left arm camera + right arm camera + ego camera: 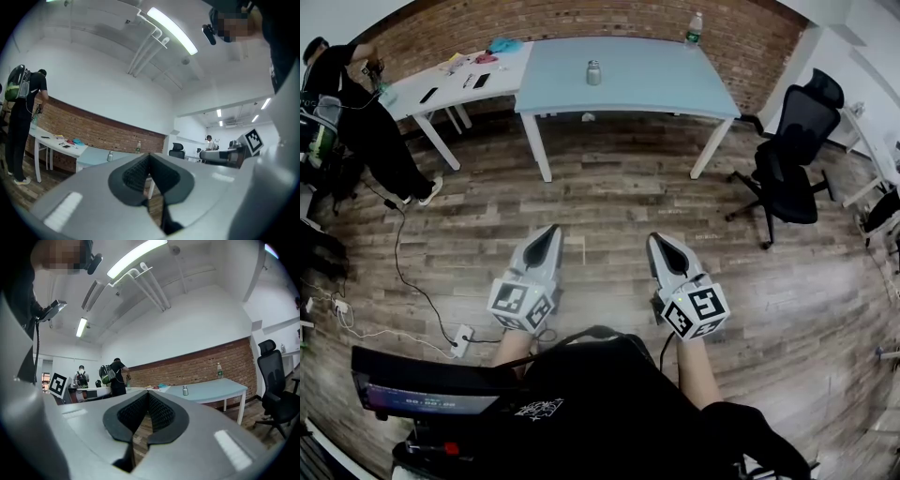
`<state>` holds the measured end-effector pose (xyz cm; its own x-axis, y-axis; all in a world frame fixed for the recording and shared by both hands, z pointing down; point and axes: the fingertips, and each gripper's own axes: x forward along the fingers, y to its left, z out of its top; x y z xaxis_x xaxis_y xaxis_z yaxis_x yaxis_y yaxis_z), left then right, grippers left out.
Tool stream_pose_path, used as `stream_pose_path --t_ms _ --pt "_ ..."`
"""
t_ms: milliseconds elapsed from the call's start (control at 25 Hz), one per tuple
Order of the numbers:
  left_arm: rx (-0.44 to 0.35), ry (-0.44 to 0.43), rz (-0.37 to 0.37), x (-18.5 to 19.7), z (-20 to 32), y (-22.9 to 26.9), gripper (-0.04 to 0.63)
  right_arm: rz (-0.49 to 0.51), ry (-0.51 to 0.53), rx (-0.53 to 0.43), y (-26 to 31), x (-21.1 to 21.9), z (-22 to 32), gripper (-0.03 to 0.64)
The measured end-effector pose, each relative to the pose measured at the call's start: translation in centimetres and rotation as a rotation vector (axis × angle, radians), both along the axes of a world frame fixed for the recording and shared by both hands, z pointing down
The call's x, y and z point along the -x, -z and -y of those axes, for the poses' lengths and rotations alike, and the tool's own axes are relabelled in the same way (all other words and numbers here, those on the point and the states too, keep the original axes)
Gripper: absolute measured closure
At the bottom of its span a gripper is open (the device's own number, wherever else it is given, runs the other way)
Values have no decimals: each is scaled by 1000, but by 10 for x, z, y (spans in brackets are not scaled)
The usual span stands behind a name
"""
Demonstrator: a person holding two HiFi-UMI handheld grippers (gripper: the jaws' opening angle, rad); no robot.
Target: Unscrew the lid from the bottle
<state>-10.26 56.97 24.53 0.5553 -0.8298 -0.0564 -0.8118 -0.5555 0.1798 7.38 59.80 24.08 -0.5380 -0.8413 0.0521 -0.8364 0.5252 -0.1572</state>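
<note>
Nearest, 7 o'clock: left gripper (551, 231), jaws together, empty. 5 o'clock: right gripper (660, 240), jaws together, empty. Far, 12 o'clock: bottle (593, 73), lid (593, 64) on; stands upright on blue table (656, 89), well apart from both.

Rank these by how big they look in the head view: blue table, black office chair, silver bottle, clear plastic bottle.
1. blue table
2. black office chair
3. silver bottle and clear plastic bottle: about alike here; the plastic one stands farther off, so unranked.
</note>
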Motion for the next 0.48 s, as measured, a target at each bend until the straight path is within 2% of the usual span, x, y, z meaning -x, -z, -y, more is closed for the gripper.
stream_pose_path --t_ms 480 --pt "5 8 7 -17 -5 -5 595 13 26 7 -4 -15 -4 615"
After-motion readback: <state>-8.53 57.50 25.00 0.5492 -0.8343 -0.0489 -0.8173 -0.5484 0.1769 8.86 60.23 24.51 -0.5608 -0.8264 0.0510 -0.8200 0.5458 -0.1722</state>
